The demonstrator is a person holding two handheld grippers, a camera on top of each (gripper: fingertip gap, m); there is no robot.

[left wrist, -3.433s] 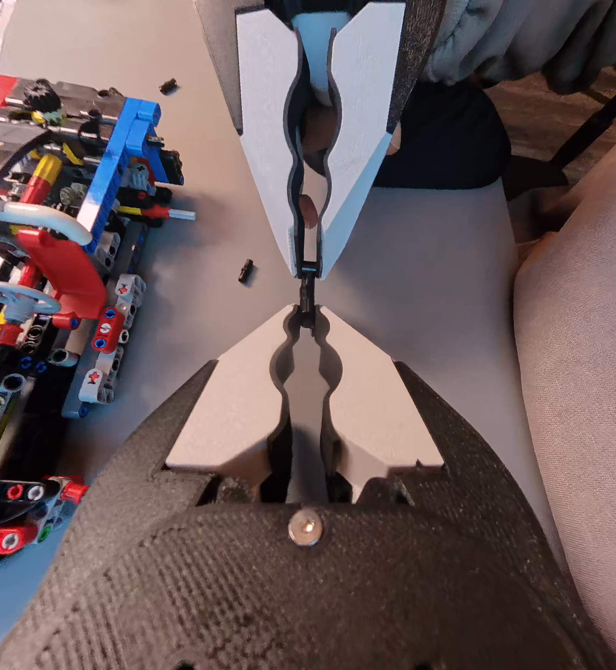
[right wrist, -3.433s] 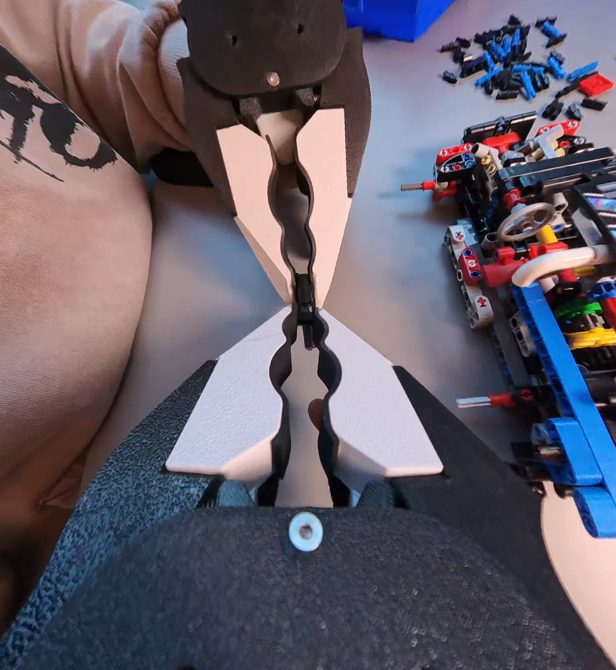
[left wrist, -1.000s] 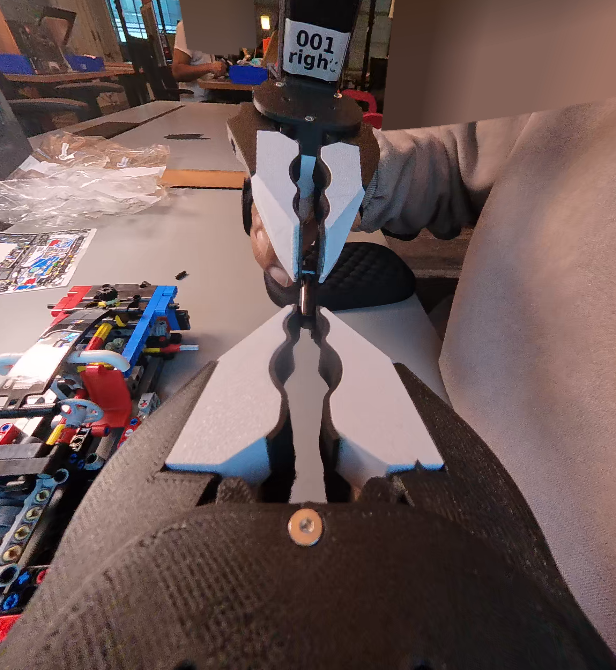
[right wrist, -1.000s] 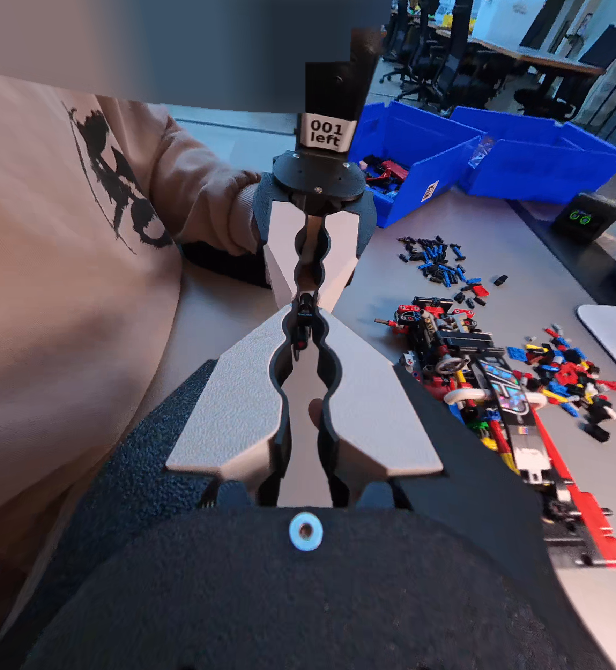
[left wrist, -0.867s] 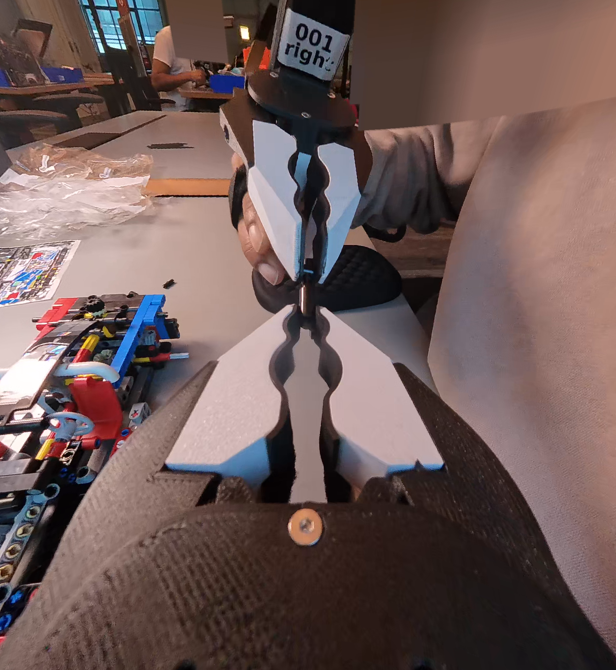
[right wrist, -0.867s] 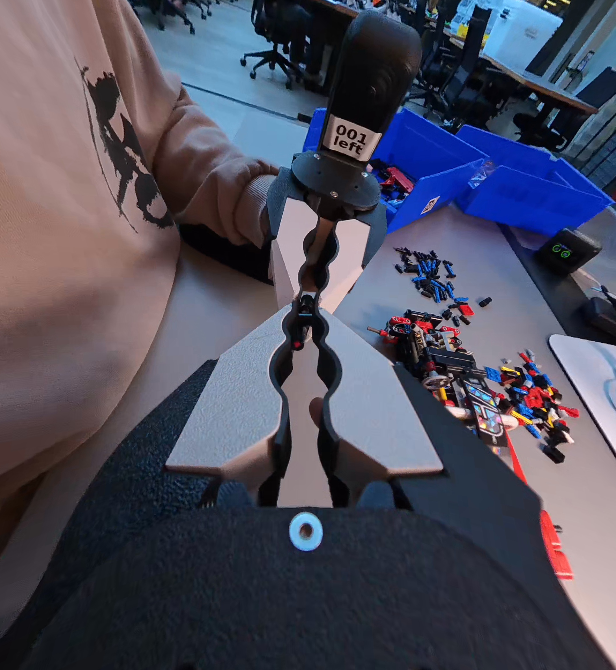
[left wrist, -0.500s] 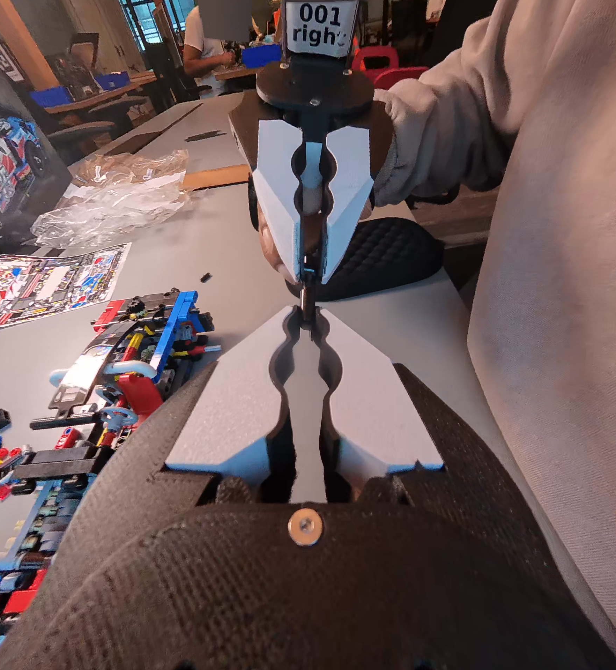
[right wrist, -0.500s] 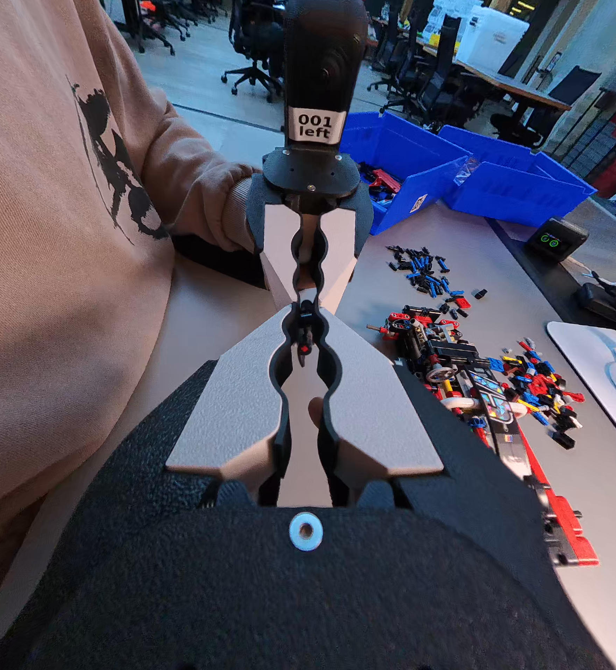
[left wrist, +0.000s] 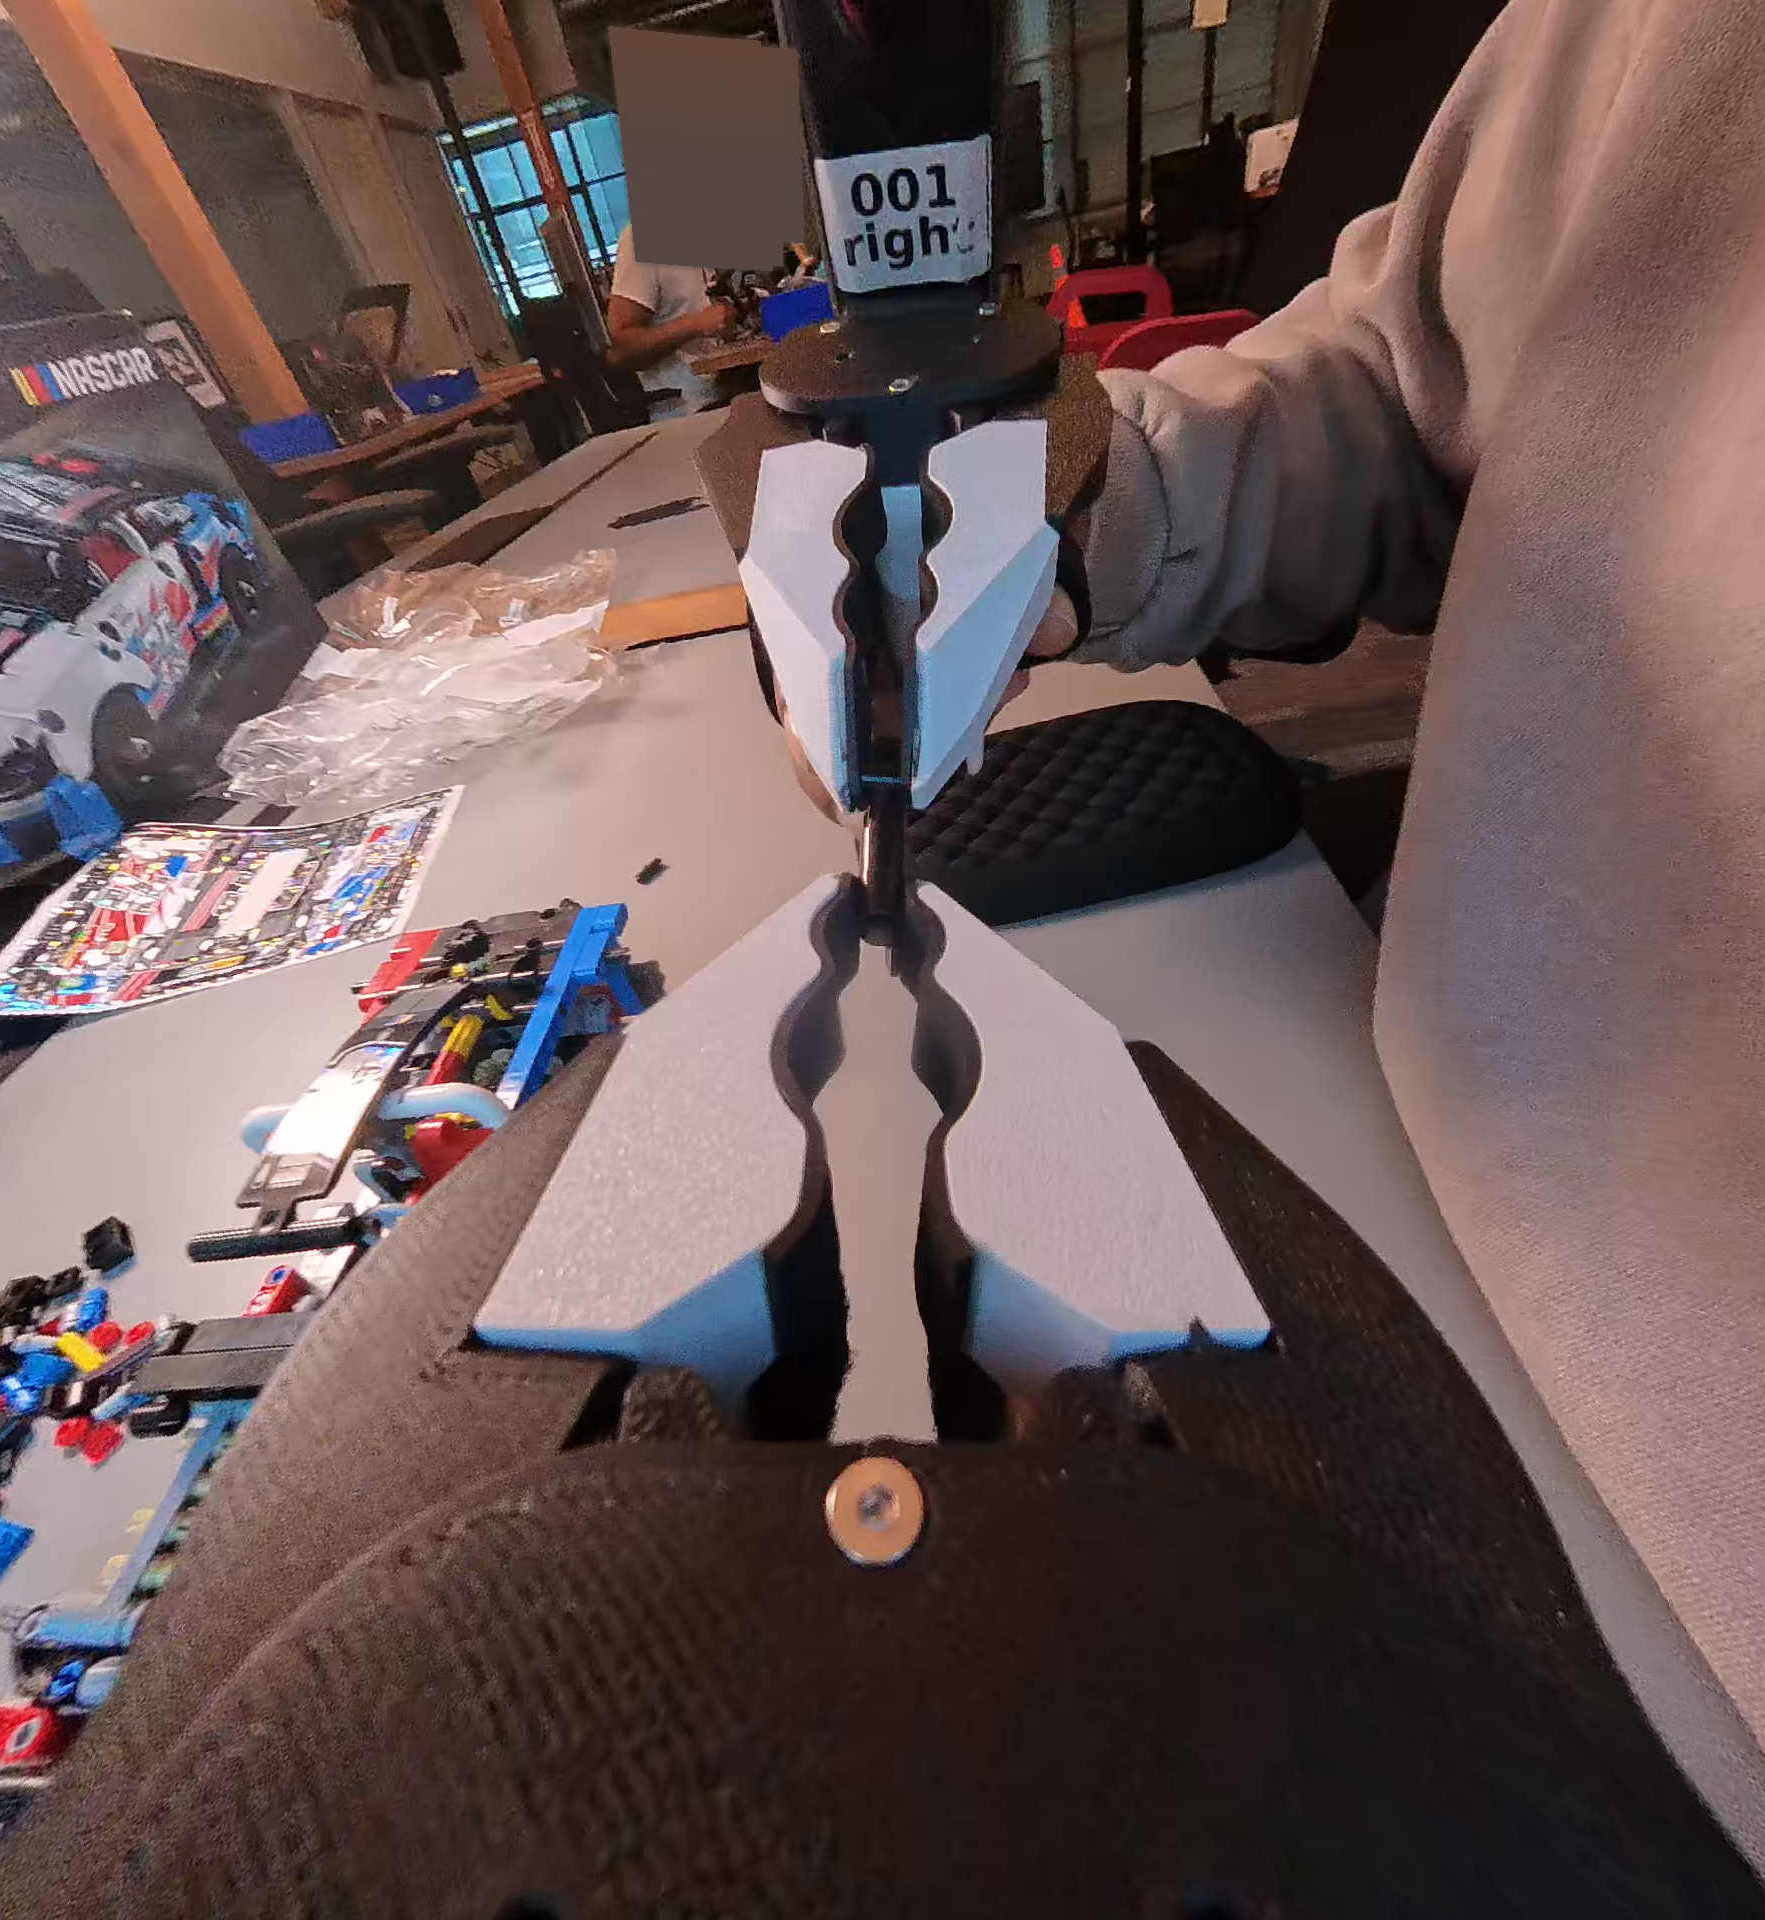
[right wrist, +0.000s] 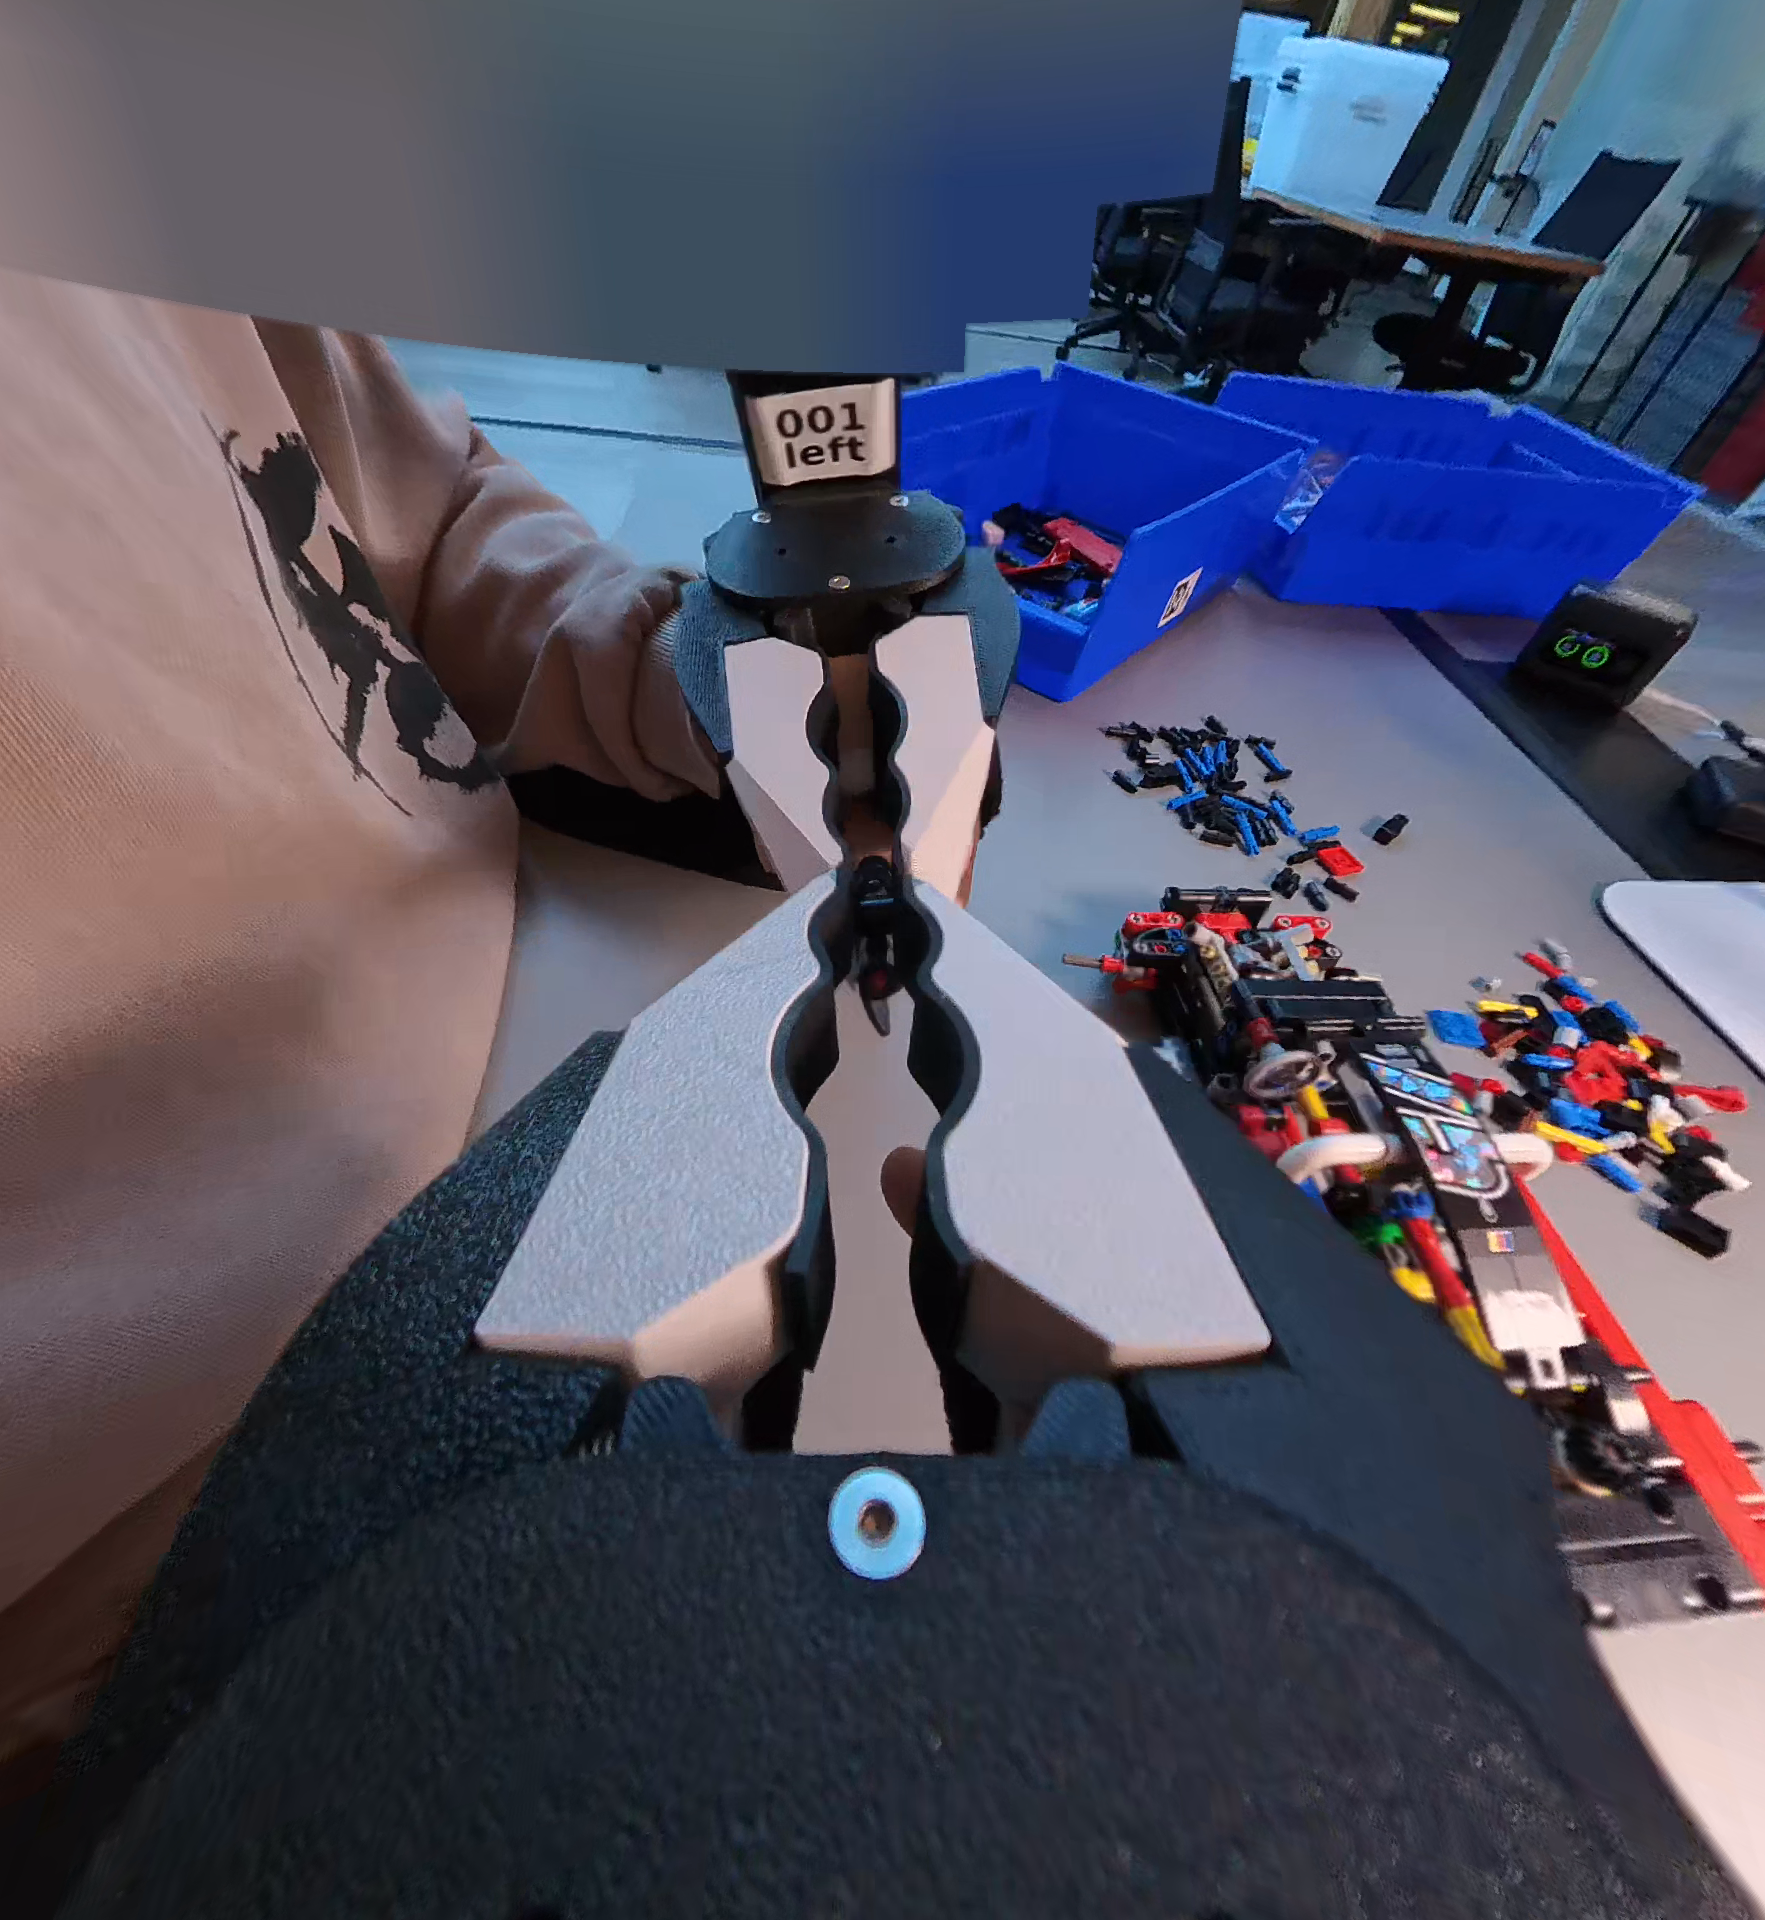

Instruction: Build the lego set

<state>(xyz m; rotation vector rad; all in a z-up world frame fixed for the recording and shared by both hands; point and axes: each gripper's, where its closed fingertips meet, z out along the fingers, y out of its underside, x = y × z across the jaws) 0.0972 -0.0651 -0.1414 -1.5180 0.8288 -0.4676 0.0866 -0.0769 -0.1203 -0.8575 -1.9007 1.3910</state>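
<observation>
While both grippers have lifted from low over the table, left gripper (left wrist: 880, 914) and right gripper (right wrist: 873, 935) stay tip to tip, jaws clamped on one small black piece (right wrist: 876, 961); car model (right wrist: 1377, 1122) waits on the table (right wrist: 1273, 748).

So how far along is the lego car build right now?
Partly done: a long car chassis stands assembled on the table. In hand: the left gripper and the right gripper meet tip to tip, both shut on a small black piece. Left: the loose mixed pile and the small black and blue pins remain unused.
</observation>
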